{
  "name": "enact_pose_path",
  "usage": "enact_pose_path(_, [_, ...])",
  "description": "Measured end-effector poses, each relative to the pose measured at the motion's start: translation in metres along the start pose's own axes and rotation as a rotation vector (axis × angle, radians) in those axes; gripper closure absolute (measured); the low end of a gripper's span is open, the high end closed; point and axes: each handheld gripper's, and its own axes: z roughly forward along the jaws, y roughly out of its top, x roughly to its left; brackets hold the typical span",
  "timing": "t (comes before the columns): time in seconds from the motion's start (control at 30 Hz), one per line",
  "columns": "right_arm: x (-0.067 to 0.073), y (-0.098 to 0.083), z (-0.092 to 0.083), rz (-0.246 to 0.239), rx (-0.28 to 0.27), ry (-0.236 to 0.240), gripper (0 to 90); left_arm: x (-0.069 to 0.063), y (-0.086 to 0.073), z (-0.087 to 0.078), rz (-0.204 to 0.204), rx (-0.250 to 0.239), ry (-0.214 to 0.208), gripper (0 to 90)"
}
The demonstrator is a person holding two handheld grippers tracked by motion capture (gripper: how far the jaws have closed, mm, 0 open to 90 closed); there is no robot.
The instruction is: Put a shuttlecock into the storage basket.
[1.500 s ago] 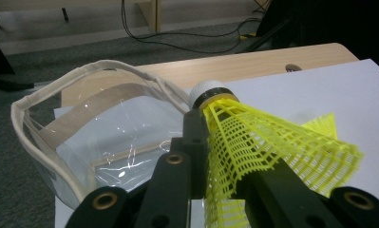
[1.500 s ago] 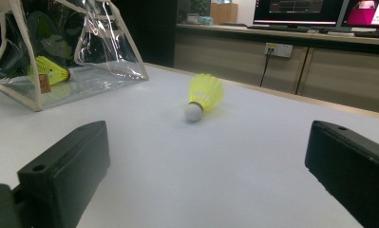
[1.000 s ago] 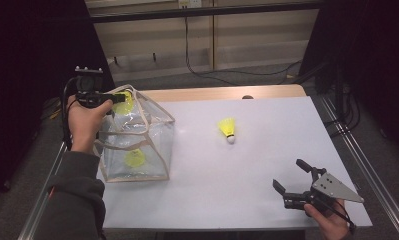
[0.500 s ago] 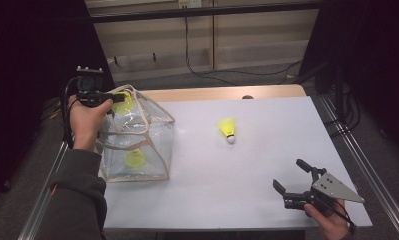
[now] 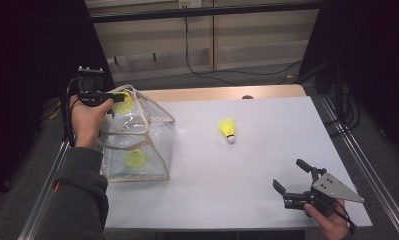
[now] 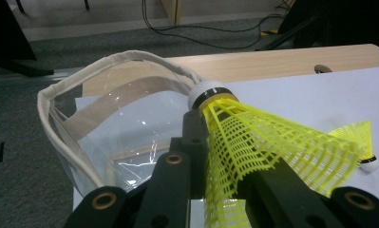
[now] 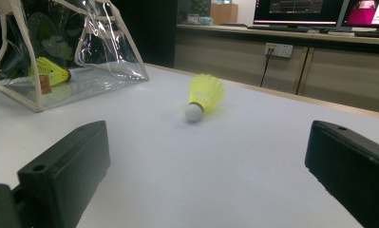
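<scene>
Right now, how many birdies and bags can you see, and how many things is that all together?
Yellow shuttlecocks: 3 (one in the left gripper jaws, one inside the bag, one lying on the table)
Clear bags: 1
Total: 4 things

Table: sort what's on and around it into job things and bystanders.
In the job:
- shuttlecock clamped in the left tongs
- clear bag, one shuttlecock inside
- loose shuttlecock on the table
- right tongs, open

Bystanders:
- floor cables
- monitors
</scene>
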Motion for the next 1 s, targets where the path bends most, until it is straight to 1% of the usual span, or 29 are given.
enact_pose_path(0.2, [0.000, 0.000, 0.000, 0.001, 0.000, 0.000, 0.9, 0.001, 0.001, 0.003, -0.003, 0.008, 0.008, 82.9])
enact_pose_path(0.33, [0.000, 0.000, 0.000, 0.004, 0.000, 0.001, 1.0, 0.002, 0.001, 0.005, 0.003, 0.014, 0.014, 82.5])
enact_pose_path(0.4, [0.000, 0.000, 0.000, 0.004, -0.001, 0.001, 0.9, 0.003, 0.001, 0.006, -0.006, 0.014, 0.016, 82.5])
enact_pose_path(0.43, [0.000, 0.000, 0.000, 0.005, 0.000, 0.001, 0.9, 0.004, 0.001, 0.006, -0.002, 0.013, 0.020, 82.5])
enact_pose_path(0.63, [0.000, 0.000, 0.000, 0.004, 0.002, 0.001, 0.9, 0.006, 0.000, 0.009, -0.012, 0.011, 0.029, 81.9])
enact_pose_path(0.73, [0.000, -0.001, 0.000, 0.004, 0.003, 0.002, 1.2, 0.006, -0.001, 0.010, -0.003, 0.016, 0.034, 81.7])
enact_pose_path(0.83, [0.000, -0.001, 0.000, 0.004, 0.001, 0.004, 1.2, 0.005, -0.001, 0.012, -0.006, 0.012, 0.037, 79.7])
enact_pose_path(0.87, [0.000, -0.001, 0.000, 0.005, -0.001, 0.004, 1.2, 0.005, -0.001, 0.012, -0.002, 0.011, 0.045, 79.3])
enact_pose_path(0.9, [0.000, 0.000, 0.000, 0.004, 0.002, 0.002, 1.2, 0.005, -0.002, 0.013, -0.002, 0.011, 0.043, 77.9])
enact_pose_path(1.0, [0.000, 0.000, 0.000, 0.003, 0.002, 0.003, 1.2, 0.005, -0.003, 0.013, 0.002, 0.014, 0.040, 77.5])
